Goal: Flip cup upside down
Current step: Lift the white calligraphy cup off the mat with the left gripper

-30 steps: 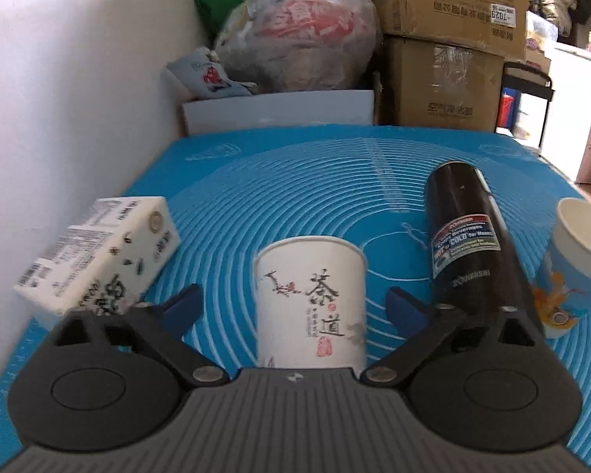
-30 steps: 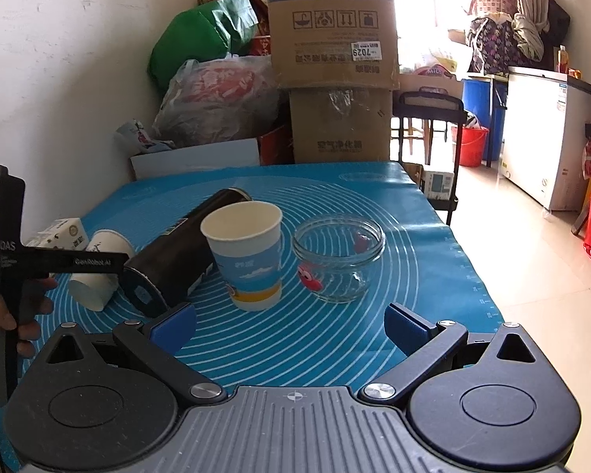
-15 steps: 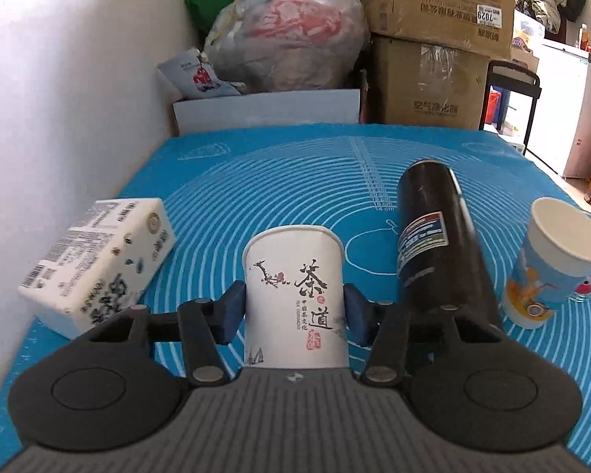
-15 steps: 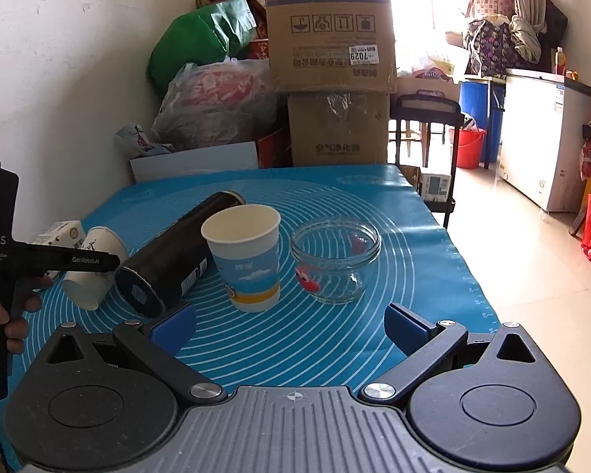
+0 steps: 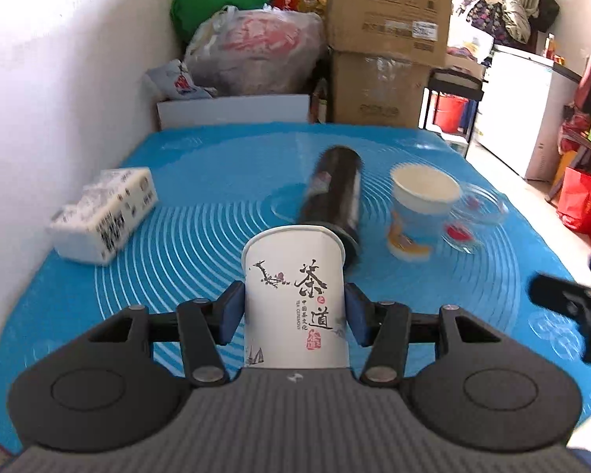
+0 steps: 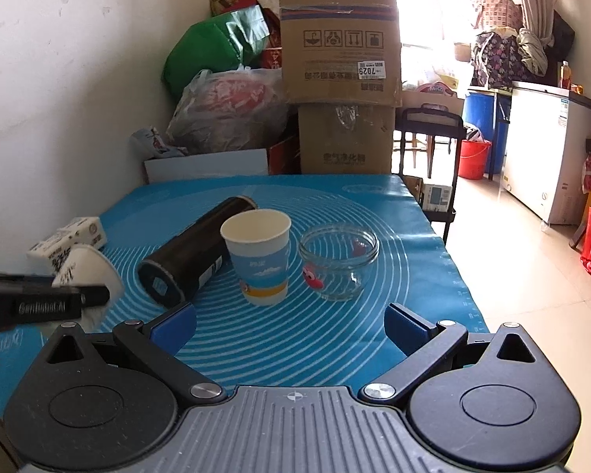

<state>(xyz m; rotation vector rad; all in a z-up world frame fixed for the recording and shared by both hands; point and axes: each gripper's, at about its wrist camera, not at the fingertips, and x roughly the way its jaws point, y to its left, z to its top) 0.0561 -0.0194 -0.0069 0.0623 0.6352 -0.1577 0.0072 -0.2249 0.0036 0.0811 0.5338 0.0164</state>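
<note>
A white paper cup with black tea-ceremony print (image 5: pixel 295 291) sits between the blue pads of my left gripper (image 5: pixel 293 309), which is shut on it and holds it above the blue mat. In the right wrist view the same cup (image 6: pixel 90 272) is tilted on its side, mouth toward the right, held by the left gripper (image 6: pixel 94 295). A blue-and-white paper cup (image 6: pixel 258 256) stands upright on the mat; it also shows in the left wrist view (image 5: pixel 421 213). My right gripper (image 6: pixel 289 329) is open and empty, low over the mat's front.
A black flask (image 6: pixel 195 252) lies on its side beside the blue cup. A glass jar (image 6: pixel 339 262) stands right of it. A white carton (image 5: pixel 102 213) lies at the left by the wall. Boxes and bags (image 6: pixel 335 79) stand behind the table. The mat's right edge (image 6: pixel 453 260) drops to the floor.
My left gripper closed on the white cup, lifted it off the mat and turned right. The right gripper stayed open and nearly still.
</note>
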